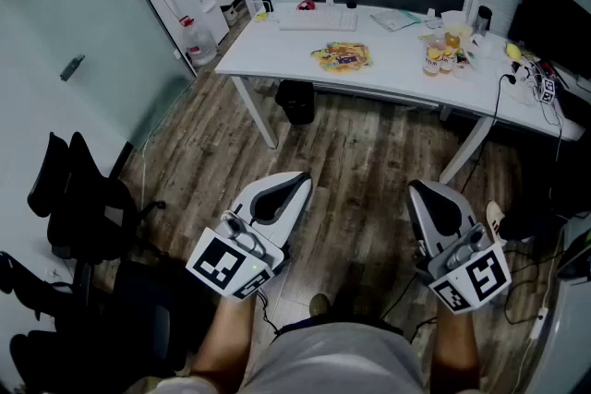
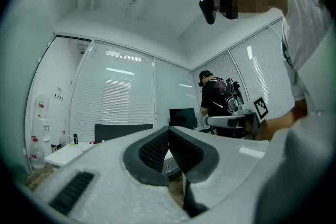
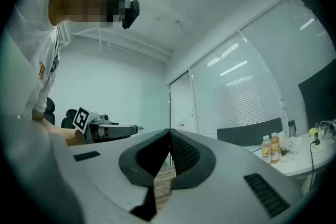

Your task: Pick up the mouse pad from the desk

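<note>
A flat pad with a yellow and orange pattern (image 1: pixel 342 56), apparently the mouse pad, lies near the middle of the white desk (image 1: pixel 277 49) far ahead in the head view. Both grippers hang close to my body over the wooden floor, well short of the desk. My left gripper (image 1: pixel 300 181) is shut with nothing between its jaws, and the left gripper view shows its pads meeting (image 2: pixel 169 129). My right gripper (image 1: pixel 420 188) is also shut and empty, its pads touching in the right gripper view (image 3: pixel 169 133). The pad appears in neither gripper view.
On the desk are a white keyboard (image 1: pixel 319 18), drink bottles (image 1: pixel 439 57) and cables by a dark monitor (image 1: pixel 554 21). A black bin (image 1: pixel 297 101) stands under the desk. Black office chairs (image 1: pixel 83 208) are at left. Another person (image 2: pixel 215 98) stands in the room.
</note>
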### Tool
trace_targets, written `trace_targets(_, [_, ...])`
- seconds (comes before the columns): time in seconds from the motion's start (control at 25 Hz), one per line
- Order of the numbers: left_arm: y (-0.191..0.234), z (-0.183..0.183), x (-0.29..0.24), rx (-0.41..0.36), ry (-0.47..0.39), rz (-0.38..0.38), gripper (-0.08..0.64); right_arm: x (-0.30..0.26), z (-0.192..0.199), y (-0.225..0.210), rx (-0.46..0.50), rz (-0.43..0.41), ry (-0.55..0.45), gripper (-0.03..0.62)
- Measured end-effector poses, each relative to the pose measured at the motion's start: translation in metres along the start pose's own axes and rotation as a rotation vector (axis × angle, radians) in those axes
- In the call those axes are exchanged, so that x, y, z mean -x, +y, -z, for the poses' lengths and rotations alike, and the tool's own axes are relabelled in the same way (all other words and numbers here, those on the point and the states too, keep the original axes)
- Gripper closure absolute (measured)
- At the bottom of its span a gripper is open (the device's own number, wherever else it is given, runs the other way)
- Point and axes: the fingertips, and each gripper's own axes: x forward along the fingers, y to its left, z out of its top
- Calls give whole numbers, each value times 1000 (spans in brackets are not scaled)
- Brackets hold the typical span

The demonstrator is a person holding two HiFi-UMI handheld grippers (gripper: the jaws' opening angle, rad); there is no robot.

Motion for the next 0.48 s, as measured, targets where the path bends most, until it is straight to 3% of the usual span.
trace_targets(0.48, [-4, 0, -10, -6, 14, -41, 545, 0, -7, -11, -11, -57, -15, 581])
